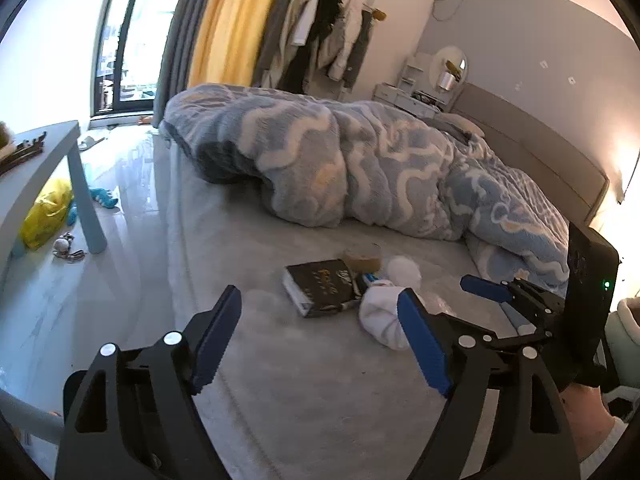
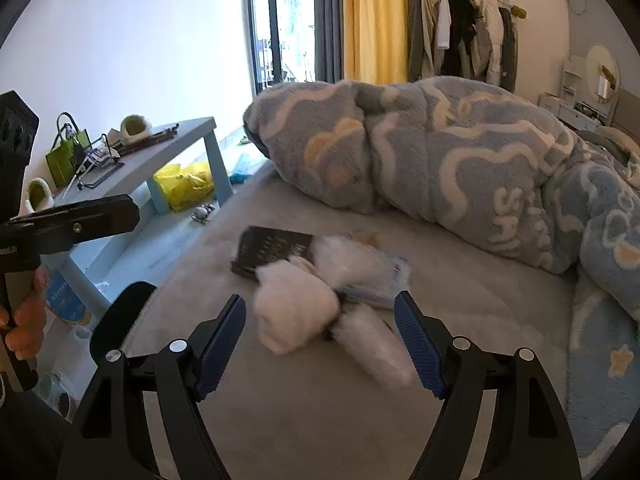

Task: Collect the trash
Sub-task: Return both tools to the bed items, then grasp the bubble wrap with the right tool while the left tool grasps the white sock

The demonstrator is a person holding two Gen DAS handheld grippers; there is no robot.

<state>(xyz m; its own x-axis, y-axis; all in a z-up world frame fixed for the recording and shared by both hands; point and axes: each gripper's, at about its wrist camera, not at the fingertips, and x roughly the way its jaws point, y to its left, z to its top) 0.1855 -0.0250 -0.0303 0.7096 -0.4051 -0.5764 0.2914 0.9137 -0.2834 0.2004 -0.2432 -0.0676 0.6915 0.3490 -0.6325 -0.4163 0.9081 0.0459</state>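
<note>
Bedding is carrying soft, light white wads [image 2: 296,316] near the bed's [image 2: 304,420] foot edge beside a book [image 2: 272,250]. We are holding both the left claw [image 1: 320,340] and the right claw [image 2: 320,344] wide and empty, judging a pinch across a wad's middle best.

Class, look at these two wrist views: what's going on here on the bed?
A person holds a gripper in each hand over a grey bed, tidying up trash. Both the left gripper and the right gripper are open and empty. Ahead of them lies a small pile: white crumpled wads, a dark book and a brownish tape roll. Nothing is picked up yet. A bundled blue blanket lies behind the pile.
</note>
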